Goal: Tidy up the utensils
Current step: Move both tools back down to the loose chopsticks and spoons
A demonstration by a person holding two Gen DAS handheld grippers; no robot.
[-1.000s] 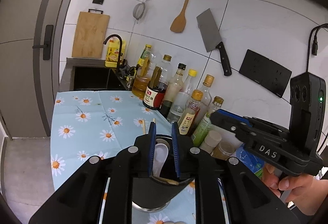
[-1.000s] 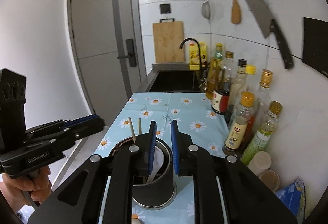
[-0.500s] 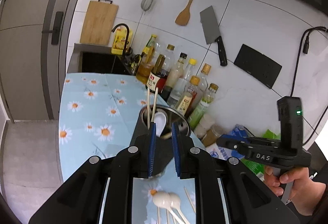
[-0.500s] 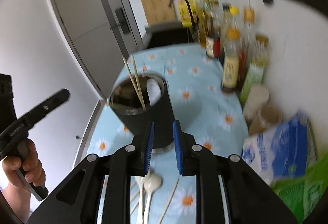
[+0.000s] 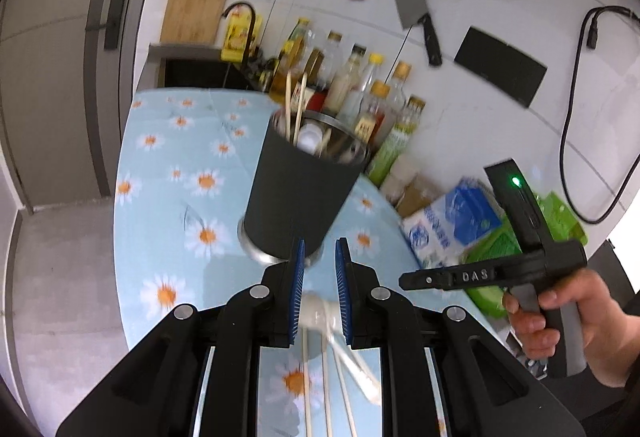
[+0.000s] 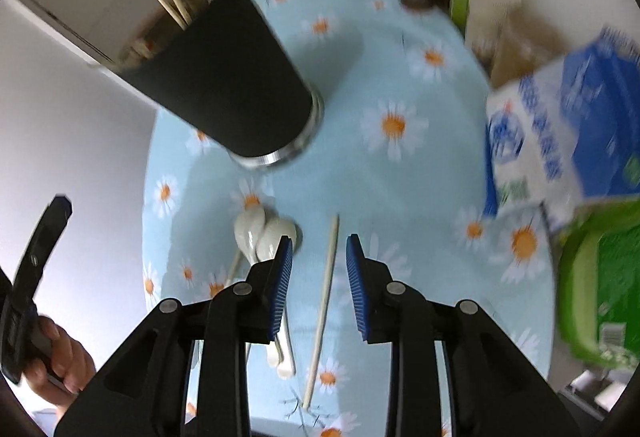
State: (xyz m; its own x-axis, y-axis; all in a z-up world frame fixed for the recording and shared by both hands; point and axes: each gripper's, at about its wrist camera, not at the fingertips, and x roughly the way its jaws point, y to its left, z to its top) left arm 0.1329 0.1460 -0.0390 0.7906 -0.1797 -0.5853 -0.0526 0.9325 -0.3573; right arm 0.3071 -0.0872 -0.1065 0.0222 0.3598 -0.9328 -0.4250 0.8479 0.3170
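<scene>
Utensil holder (image 5: 298,193) stands on the surface (image 5: 160,173) with chopsticks (image 5: 294,105) and a spoon (image 5: 310,135) in it, bottles (image 5: 376,105) behind it along the wall, two spoons (image 6: 266,235) and a loose chopstick (image 6: 326,293) lying side by side on the surface before it, cartons (image 6: 560,141) to their right.

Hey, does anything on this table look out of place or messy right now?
Yes: two white spoons and a chopstick lie loose on the tablecloth, outside the black utensil holder that already holds chopsticks.
</scene>
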